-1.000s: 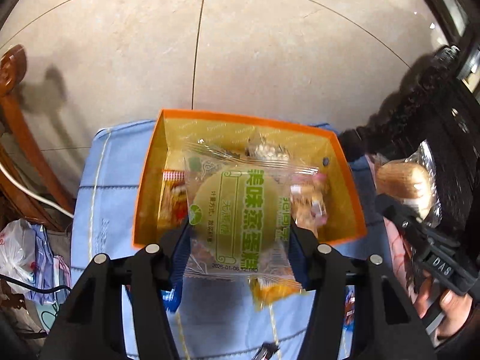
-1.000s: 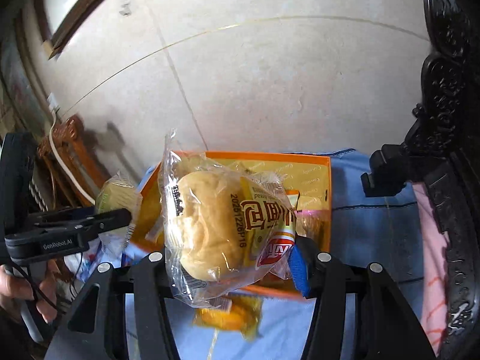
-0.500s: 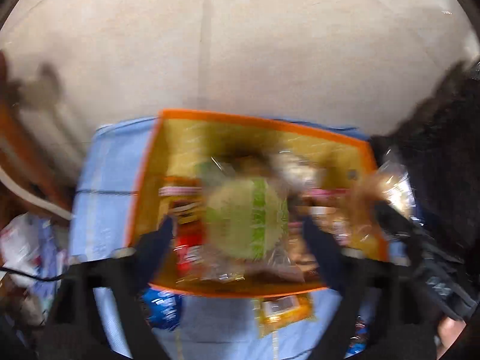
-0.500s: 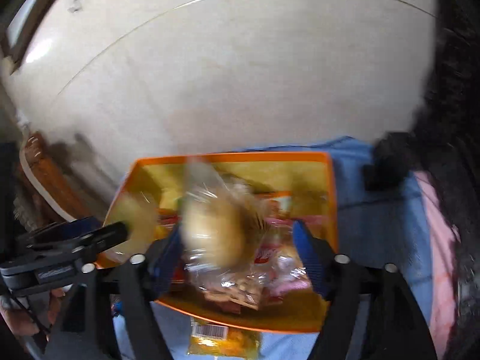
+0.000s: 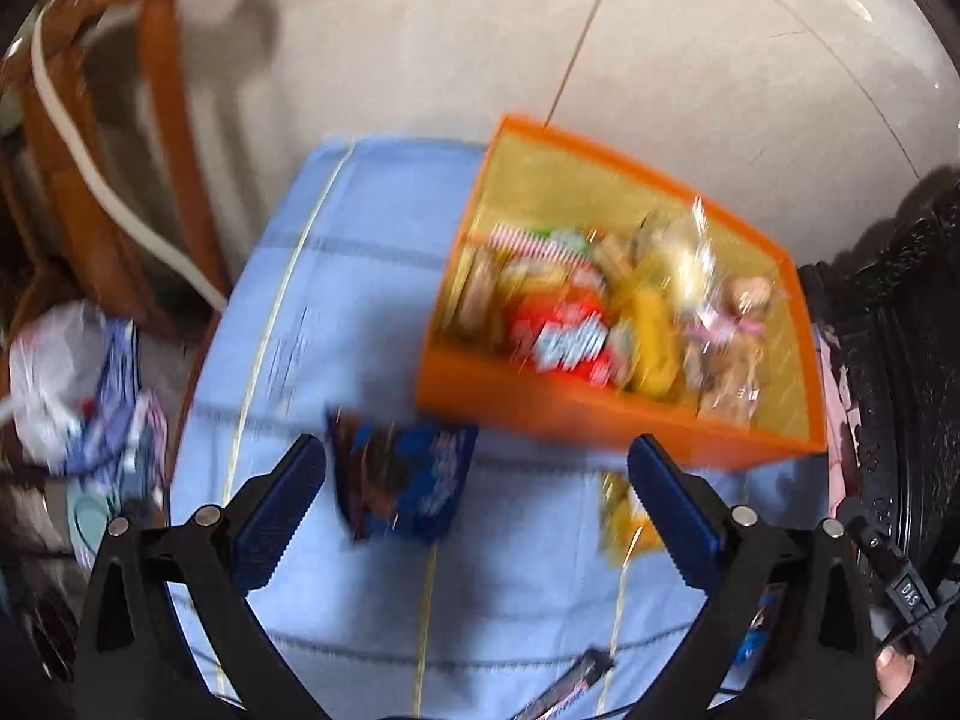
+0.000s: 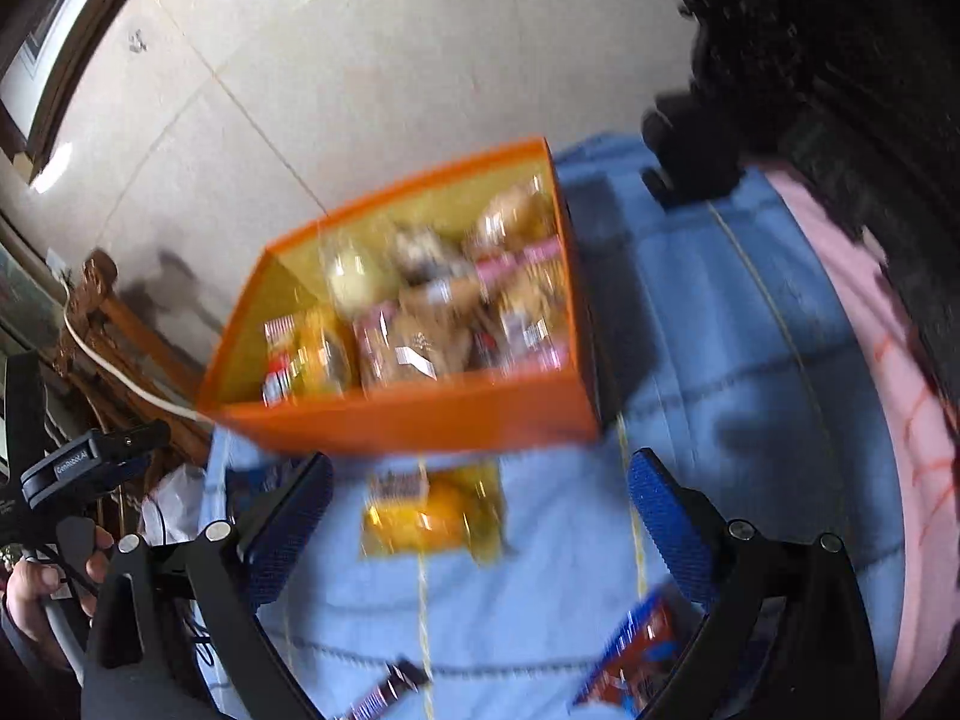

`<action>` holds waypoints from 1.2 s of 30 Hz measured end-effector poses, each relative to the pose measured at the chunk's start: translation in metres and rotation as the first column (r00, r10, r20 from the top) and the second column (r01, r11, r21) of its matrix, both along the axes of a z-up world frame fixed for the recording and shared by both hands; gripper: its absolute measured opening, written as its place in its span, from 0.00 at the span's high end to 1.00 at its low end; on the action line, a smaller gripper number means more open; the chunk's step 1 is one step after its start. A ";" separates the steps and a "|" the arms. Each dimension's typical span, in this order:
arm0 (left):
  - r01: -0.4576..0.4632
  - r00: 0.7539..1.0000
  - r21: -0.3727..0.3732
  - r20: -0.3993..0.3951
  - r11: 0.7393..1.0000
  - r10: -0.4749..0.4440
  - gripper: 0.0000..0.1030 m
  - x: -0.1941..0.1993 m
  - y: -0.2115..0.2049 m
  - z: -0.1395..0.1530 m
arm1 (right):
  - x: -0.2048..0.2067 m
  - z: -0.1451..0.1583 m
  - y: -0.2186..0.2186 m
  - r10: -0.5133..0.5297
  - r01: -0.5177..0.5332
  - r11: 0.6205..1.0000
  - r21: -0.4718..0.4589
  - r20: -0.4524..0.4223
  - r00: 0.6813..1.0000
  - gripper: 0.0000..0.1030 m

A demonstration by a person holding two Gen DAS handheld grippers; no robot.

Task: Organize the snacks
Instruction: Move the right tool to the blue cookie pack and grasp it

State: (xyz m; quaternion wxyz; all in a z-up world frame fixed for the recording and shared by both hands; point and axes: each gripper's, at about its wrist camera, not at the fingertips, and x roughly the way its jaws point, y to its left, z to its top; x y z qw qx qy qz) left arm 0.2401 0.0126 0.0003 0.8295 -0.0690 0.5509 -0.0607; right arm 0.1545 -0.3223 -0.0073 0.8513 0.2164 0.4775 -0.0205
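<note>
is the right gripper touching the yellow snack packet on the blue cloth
Apart. In the right wrist view the right gripper stands open, and the yellow packet lies on the blue cloth with cloth showing between it and both pads.

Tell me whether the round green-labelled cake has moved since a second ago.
Yes. It has left the left tool, whose jaws have just been opening with nothing between them; a pale round pack now lies inside the orange box.

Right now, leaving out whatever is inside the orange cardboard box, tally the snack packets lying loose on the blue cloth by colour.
Blue foil snack packets: 2
Yellow plastic snack packet: 1
Dark slim bar wrapper: 1
Total: 4 (the views are blurred, so this counts only what shows)
</note>
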 end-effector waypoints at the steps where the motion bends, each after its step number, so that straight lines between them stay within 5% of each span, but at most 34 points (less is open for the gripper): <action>1: -0.004 1.000 0.008 -0.009 1.000 0.004 0.04 -0.008 0.004 -0.005 | -0.007 -0.003 0.001 0.000 0.000 1.000 -0.003 -0.009 1.000 0.04; 14: 0.014 0.995 0.134 -0.097 0.991 -0.001 0.04 -0.050 0.020 -0.059 | -0.088 -0.044 0.009 -0.005 0.007 1.000 0.010 -0.145 0.989 0.04; 21: 0.067 0.996 0.221 -0.071 0.973 -0.053 0.04 -0.026 0.011 -0.073 | -0.108 -0.046 0.007 -0.035 0.038 0.999 0.019 -0.161 0.986 0.04; 36: 0.109 0.984 0.246 -0.164 0.963 -0.069 0.04 0.018 -0.003 -0.126 | -0.127 -0.048 0.003 -0.101 0.104 0.995 0.009 -0.186 0.977 0.04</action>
